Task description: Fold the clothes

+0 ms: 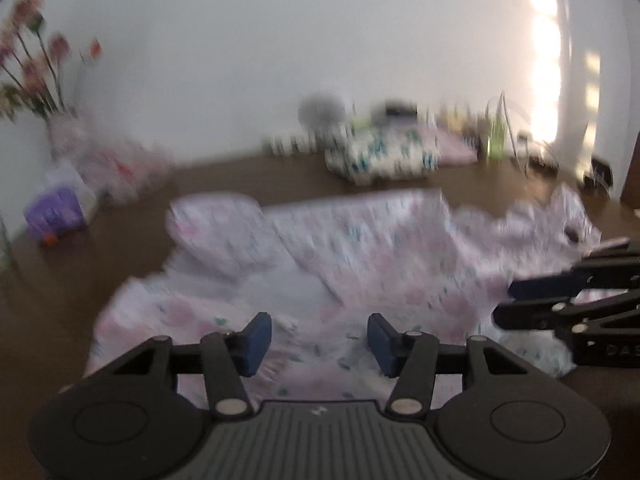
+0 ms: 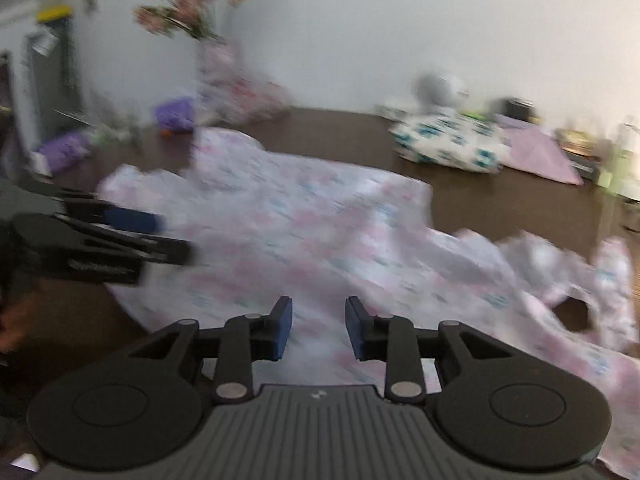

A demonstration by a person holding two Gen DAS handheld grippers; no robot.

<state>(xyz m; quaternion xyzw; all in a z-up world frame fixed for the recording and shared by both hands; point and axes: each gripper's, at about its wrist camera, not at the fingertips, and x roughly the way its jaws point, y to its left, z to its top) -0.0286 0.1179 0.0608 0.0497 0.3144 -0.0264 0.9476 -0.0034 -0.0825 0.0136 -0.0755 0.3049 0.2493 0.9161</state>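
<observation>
Since both views are smeared by motion, only the broad layout is sure; the rest is judgement.

Garment: a pale floral garment (image 1: 360, 256) lies spread and rumpled across the middle of the brown desk (image 1: 240, 176), one part already lapped over on itself at its far left side.

Landmark: every place below is given relative to the garment.

Left gripper (image 1: 319, 344): it hangs over the garment's near edge; the jaws stand roughly half apart and nothing is pinched between them, with cloth only showing beneath the gap.

Right gripper (image 2: 319, 328): it sits over the garment's near edge further right; the jaws are parted more narrowly, with a clear gap and no cloth caught in it.

Opening in the cloth: a dark hole (image 2: 572, 314), likely a neck or sleeve opening, shows at the garment's right end.

Behind the garment: a folded patterned bundle (image 2: 444, 144) and a lilac sheet (image 2: 540, 156) lie well apart from it near the wall; a vase of pink flowers (image 2: 188, 4) stands beyond its far left corner.

Handling: the fabric looks thin, light and limp, so it should drape and slide easily, crease wherever lifted, and carry no risk of breakage.

Where to hold: probably a hem or corner along the near edge, one gripper each, pinching a single layer so the panel lifts flat.
</observation>
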